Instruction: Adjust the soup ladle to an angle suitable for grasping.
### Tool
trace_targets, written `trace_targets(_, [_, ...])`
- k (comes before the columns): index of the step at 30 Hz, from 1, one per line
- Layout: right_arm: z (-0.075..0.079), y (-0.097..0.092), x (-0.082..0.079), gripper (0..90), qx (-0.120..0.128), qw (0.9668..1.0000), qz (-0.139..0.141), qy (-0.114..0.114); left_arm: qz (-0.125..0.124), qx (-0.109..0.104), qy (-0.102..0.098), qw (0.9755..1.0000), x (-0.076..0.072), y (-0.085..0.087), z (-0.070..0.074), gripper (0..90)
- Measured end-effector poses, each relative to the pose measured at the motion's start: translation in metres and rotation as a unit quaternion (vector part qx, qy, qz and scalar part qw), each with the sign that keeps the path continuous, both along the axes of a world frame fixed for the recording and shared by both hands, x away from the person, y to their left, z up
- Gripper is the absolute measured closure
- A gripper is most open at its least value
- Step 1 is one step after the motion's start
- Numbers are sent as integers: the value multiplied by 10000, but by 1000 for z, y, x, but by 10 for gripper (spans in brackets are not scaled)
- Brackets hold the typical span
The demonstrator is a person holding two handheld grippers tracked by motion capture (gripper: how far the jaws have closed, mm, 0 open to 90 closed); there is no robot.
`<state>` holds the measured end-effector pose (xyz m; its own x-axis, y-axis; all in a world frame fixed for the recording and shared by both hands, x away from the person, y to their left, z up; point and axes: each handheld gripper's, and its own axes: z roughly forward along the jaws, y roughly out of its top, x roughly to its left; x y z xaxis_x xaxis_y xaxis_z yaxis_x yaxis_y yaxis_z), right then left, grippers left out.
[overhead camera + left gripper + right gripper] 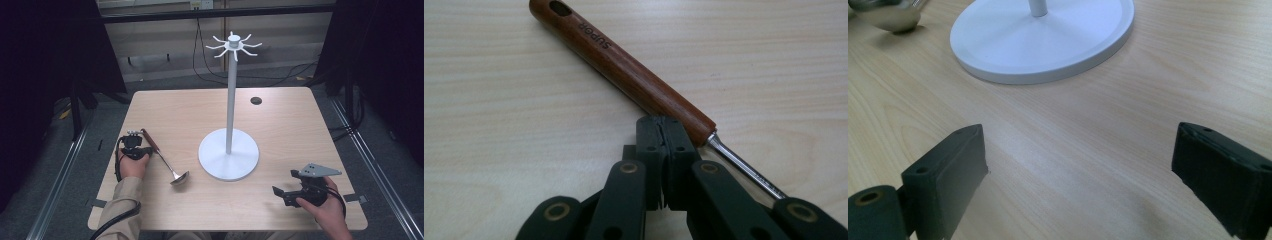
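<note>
A ladle (162, 156) with a reddish wooden handle (624, 70) and a steel bowl (180, 178) lies on the table's left side, its bowl toward the front. My left gripper (134, 135) rests just left of the handle. In the left gripper view its jaws (659, 132) are pressed together with nothing between them, the tips right beside the handle's lower end. My right gripper (285, 182) sits near the front right, jaws wide apart and empty (1083, 150), facing the white stand's round base (1048, 40). The ladle bowl (888, 17) shows at that view's top left.
The white hook stand (230, 105) rises from a round base (229, 160) at the table's centre, with several curved hooks (233, 46) at its top. A small dark hole (256, 100) marks the wooden table (290, 130) behind it. Dark floor and cables surround the table.
</note>
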<state>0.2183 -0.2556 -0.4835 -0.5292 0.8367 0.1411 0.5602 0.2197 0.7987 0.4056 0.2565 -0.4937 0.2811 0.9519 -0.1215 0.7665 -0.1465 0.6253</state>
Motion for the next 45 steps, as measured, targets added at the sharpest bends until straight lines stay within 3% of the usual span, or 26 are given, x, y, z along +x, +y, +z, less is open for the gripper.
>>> trace_targets(12, [0, 1, 0, 65, -17, 10000, 41, -21, -244, -4, 4, 9997, 17, -22, 0, 860])
trace_targets(15, [0, 0, 1, 65, 8, 10000, 6, -10, -431, -12, 99, 9990, 21, -29, 1, 857])
trace_targets(26, [1, -1, 0, 65, 48, 10000, -9, -6, -639, -154, 232, 9976, 32, -47, 4, 848])
trace_targets(37, [0, 0, 1, 65, 62, 10000, 12, -18, -755, -172, 257, 9967, 36, -59, 5, 830])
trace_targets(39, [0, -1, 1, 63, 65, 10000, 32, -19, -698, -236, 227, 9970, 36, -61, 7, 825])
trace_targets(44, [2, -2, 1, 63, 73, 10000, -19, -34, -638, -38, 441, 9970, 40, -62, 17, 779])
trace_targets(45, [2, -2, 1, 63, 86, 10000, -14, -47, -557, -81, 408, 9976, 41, -63, 19, 747])
